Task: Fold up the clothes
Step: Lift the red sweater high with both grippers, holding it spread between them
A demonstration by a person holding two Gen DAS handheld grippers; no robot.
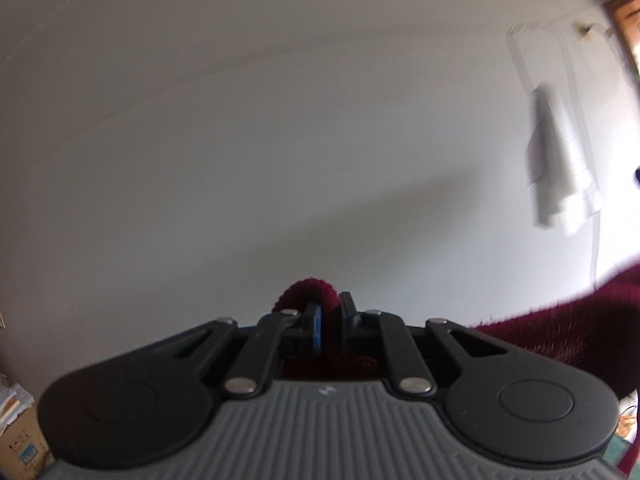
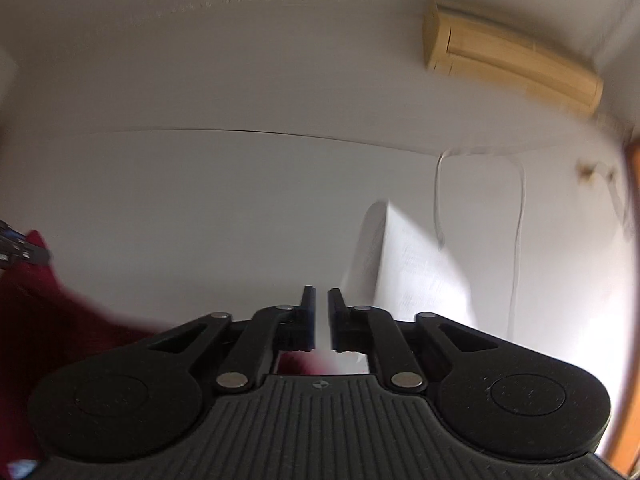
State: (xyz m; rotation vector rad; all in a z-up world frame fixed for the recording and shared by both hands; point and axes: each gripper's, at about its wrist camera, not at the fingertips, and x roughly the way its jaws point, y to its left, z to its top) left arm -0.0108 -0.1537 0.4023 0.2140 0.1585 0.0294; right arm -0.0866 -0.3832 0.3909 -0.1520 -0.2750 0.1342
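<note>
A dark red knitted garment (image 1: 560, 332) hangs in the air in front of a white wall. My left gripper (image 1: 330, 312) is shut on it, and a rolled fold of the knit (image 1: 308, 290) bulges above the fingertips. From there the cloth stretches off to the right and downward. In the right wrist view the same garment (image 2: 48, 320) is a blurred mass at the left, running under my right gripper (image 2: 322, 300). Its jaws stand almost together, and only the wall shows in the thin slit between them. The left gripper's tip (image 2: 24, 254) shows at the left edge.
Both cameras point up at a white wall. White papers (image 1: 560, 140) hang on it at the right, and they show in the right wrist view as papers (image 2: 416, 264). A beige air conditioner (image 2: 512, 68) is mounted high. A cardboard box (image 1: 20, 444) sits low left.
</note>
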